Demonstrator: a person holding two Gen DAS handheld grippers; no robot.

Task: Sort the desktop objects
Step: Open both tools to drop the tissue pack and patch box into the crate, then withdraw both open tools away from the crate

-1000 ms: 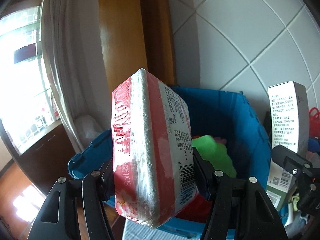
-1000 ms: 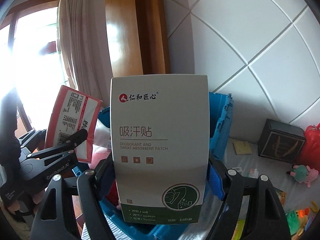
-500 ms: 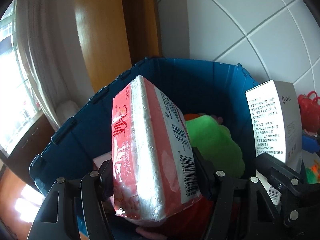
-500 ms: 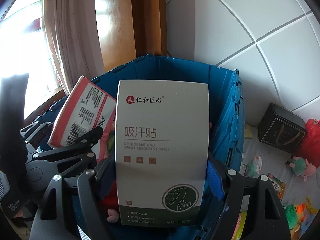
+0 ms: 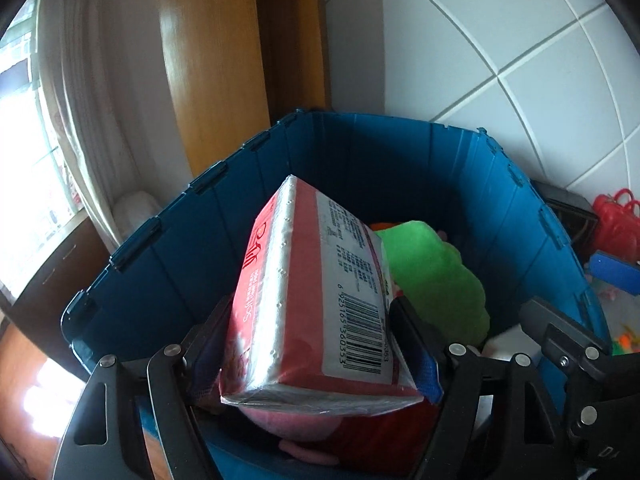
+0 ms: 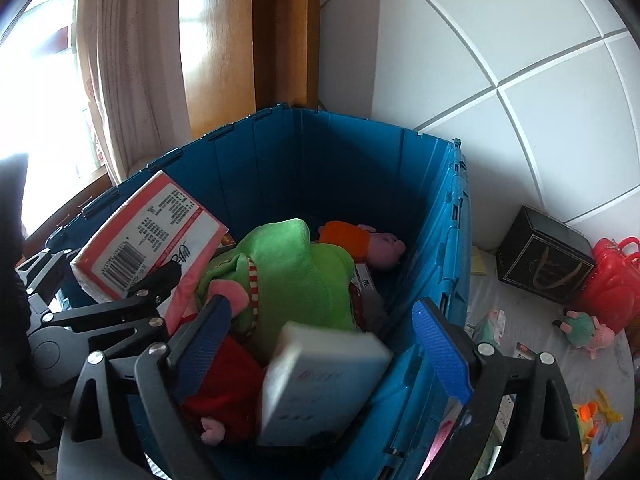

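Left gripper [image 5: 316, 344]: jaws opening over the blue crate, tissue pack between the fingers; whether the pads had fully let go could not be told, though a narrow gap seemed to show at the left pad.
Tissue pack [image 5: 320, 300]: red and white, wrapped in clear film, tilted with its barcode end toward the camera, resting low on a pink soft toy [image 5: 292, 424] inside the crate.
Right gripper [image 6: 320, 344]: jaws opening, blue pads [image 6: 442, 354] standing well clear of the box on both sides; nothing clamped.
White box [image 6: 324, 384]: blurred, lying tilted among the toys at the near end of the crate, between the open fingers but apart from them.
Blue crate [image 6: 452, 240]: folding plastic walls, set in the corner against a white tiled wall [image 6: 520, 40] and a wooden frame [image 6: 220, 40].
Crate contents: green plush [image 6: 296, 264] in the middle, an orange and pink plush [image 6: 360, 244] behind it, red plush [image 6: 224, 384] at the near left.
Left gripper in the right wrist view: black frame [image 6: 100, 316] at the left, tissue pack [image 6: 148, 236] sloping above it.
Outside the crate: black gift box [image 6: 544, 256], red toy bag [image 6: 612, 280], small pig plush [image 6: 584, 326] on a pale tabletop [image 6: 552, 360].
Curtain [image 6: 124, 80]: pale, hanging beside a bright window.
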